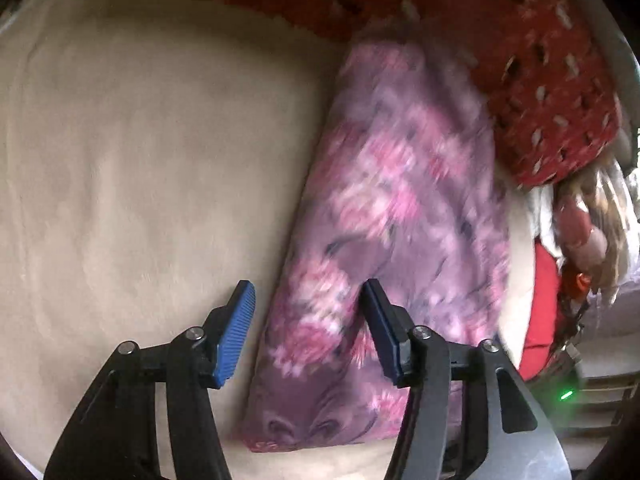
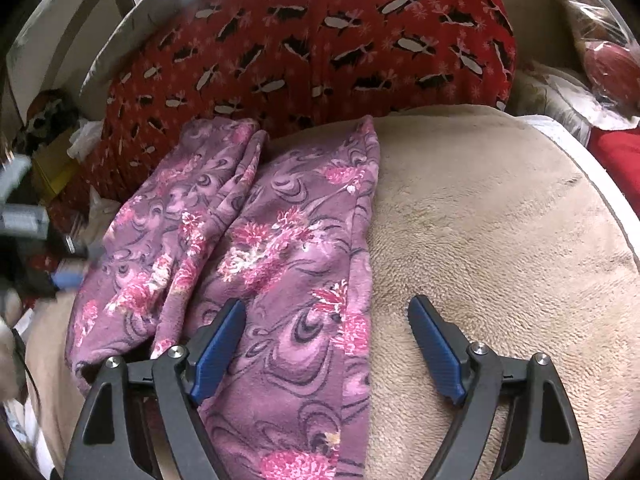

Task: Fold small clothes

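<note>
A purple garment with pink flowers (image 2: 272,248) lies folded lengthwise on a beige fleece blanket (image 2: 480,240). It also shows, blurred, in the left wrist view (image 1: 392,208). My left gripper (image 1: 308,292) is open and empty, hovering over the garment's near left edge. My right gripper (image 2: 328,308) is open and empty, above the garment's right edge, its left finger over the cloth and its right finger over bare blanket. A part of the left gripper (image 2: 24,216) shows blurred at the left of the right wrist view.
A red pillow with black and white marks (image 2: 312,40) lies along the far side, touching the garment's far end; it also shows in the left wrist view (image 1: 540,92). Clutter (image 2: 52,136) sits at the left, plastic-wrapped items (image 2: 600,60) at the right. Bare blanket (image 1: 140,180) spreads left of the garment.
</note>
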Tool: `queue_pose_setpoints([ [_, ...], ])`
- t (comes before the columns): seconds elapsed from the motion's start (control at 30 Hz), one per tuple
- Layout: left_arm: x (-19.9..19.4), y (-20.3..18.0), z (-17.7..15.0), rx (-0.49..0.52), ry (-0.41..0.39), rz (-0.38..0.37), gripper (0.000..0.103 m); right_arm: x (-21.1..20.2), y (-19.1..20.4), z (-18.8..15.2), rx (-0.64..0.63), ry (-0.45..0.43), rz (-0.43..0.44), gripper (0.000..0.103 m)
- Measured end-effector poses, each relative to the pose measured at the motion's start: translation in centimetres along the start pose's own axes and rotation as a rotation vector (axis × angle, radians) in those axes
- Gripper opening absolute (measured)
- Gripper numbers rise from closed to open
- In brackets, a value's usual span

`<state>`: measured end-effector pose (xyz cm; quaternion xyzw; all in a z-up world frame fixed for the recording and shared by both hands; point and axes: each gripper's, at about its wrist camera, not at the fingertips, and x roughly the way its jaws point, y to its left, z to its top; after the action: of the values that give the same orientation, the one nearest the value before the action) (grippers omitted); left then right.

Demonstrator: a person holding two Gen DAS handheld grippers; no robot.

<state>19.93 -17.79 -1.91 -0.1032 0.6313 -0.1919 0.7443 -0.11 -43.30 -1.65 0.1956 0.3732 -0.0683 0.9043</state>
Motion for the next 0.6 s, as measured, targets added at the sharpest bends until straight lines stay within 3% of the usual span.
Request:
queue_pose_setpoints([
  [0.1, -0.5, 0.8, -0.5, -0.014, -0.006, -0.058, 0.058, -0.5, 0.3, 1.3, 0.003, 0.067, -0.042, 0.079],
  [0.17, -0.5, 1.4, -0.5, -0.017, 0.006, -0.084, 0.058, -2.5, -0.3, 2.4, 0.087, 0.010, -0.046, 0.079],
  [0.27, -0.5, 1.8, -0.6, -0.018, 0.004, -0.107, 0.058, -4.5, -0.2, 3.8, 0.194, -0.058, 0.103, 0.081],
  [0.33, -0.5, 2.0, -0.8, -0.016, 0.001, -0.115, 0.058, -3.5, 1.6, 4.4, 0.166, 0.006, 0.208, 0.081],
  [0.43, -1.1, 2.6, -1.1, -0.016, 0.013, -0.135, 0.058, -0.4, 5.2, 4.0, 0.040, 0.121, 0.205, 0.076],
  [0.47, -1.3, 2.5, -0.9, -0.015, 0.017, -0.139, 0.058, 0.8, 6.2, 3.6, 0.003, 0.168, 0.211, 0.059],
  [0.5, -1.6, 2.6, -0.9, -0.014, 0.019, -0.141, 0.058, 1.5, 7.1, 3.1, -0.032, 0.194, 0.203, 0.030],
  [0.53, -2.2, 2.8, -0.9, -0.011, 0.015, -0.136, 0.058, 1.6, 8.2, 2.7, -0.092, 0.192, 0.205, 0.018],
  [0.6, -3.7, 2.7, -0.9, 0.007, -0.020, -0.139, 0.058, 0.4, 9.1, 2.9, -0.143, 0.143, 0.227, 0.013],
])
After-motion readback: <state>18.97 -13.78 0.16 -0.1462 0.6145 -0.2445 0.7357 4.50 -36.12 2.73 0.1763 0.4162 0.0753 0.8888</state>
